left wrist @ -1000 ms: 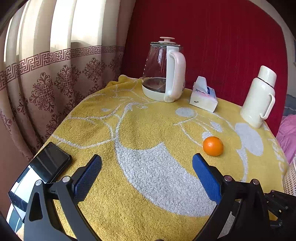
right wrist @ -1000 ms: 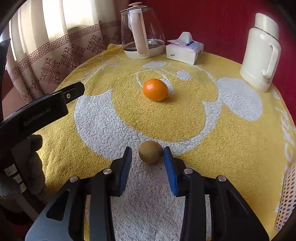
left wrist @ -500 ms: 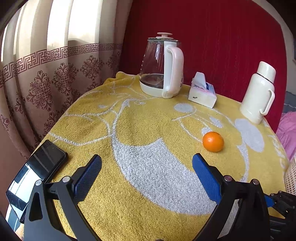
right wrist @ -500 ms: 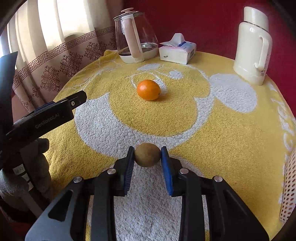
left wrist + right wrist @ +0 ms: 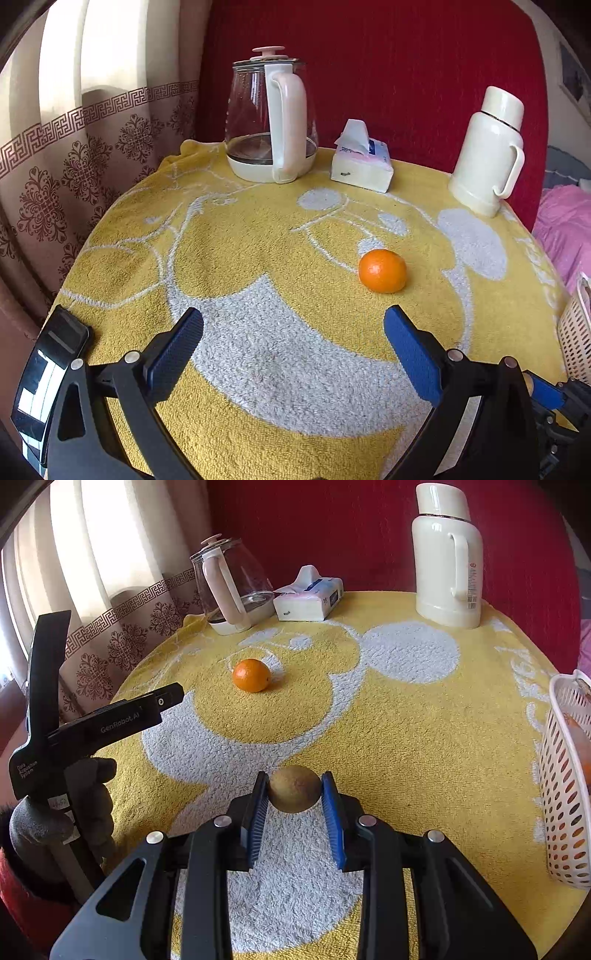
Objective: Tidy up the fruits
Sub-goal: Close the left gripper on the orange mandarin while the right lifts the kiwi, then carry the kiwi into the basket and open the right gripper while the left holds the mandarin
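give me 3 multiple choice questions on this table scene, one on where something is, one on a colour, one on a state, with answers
1. Where is the tissue box?
A. between the glass kettle and the cream flask
B. inside the basket
C. on the phone

2. What colour is the loose fruit on the towel?
A. green
B. orange
C. purple

3. What state are the right tongs in?
A. wide open and empty
B. shut on the brown fruit
C. shut on the flask handle

Answers:
1 A, it sits between them at the back.
2 B, it is plainly orange.
3 B, both blue pads press its sides.
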Demonstrator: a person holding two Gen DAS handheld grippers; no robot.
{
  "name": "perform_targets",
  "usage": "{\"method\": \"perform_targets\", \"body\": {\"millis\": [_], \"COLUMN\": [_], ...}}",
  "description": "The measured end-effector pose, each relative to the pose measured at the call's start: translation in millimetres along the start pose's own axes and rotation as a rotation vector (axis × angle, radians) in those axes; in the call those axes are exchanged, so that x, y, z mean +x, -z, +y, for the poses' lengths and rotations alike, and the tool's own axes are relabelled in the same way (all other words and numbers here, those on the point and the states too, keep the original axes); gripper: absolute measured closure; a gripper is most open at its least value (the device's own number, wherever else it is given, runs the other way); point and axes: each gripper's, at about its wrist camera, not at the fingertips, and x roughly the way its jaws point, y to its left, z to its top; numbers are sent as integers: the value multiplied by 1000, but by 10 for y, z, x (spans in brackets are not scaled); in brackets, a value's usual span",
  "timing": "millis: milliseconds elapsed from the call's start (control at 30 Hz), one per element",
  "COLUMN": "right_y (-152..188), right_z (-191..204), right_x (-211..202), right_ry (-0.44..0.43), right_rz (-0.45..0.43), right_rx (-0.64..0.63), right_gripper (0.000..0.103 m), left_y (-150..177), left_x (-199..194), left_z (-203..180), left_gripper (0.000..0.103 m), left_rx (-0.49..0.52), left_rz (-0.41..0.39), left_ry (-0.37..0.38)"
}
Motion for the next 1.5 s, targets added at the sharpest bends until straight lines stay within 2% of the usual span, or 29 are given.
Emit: {"method": "perform_targets", "body": {"millis": [100, 267, 433, 500, 533, 633, 1067, 1500], "right_y": [2, 3, 6, 4, 3, 0, 27, 27], "right_z": [-1, -18, -16, -11, -10, -15, -39, -69], "right_x": [2, -14, -16, -17, -19, -24, -84, -74], "right_ry": [-4, -7, -9, -9, -9, -5, 7, 10], "right_rz": [-3, -10, -10, -12, -13, -17, -50, -56], "right_rx": [5, 16, 15, 14, 14, 13, 17, 17], "right_gripper": [73, 73, 73, 73, 73, 73, 73, 73], "left_y": [-104, -221, -262, -279, -286, -289, -237, -155], "left_x": [120, 341, 531, 596, 628, 729, 584, 266], "left_z": [-170, -359, -539, -620, -648, -663, -535, -675], "left_gripper": [6, 7, 30, 34, 43, 57, 58, 58], "left_rx": [51, 65, 93, 119, 128, 123, 66, 143], "left_rz": [14, 57, 87, 90, 93, 117, 59, -78], "left_ry": [22, 91, 127, 140, 140, 135, 196, 26]}}
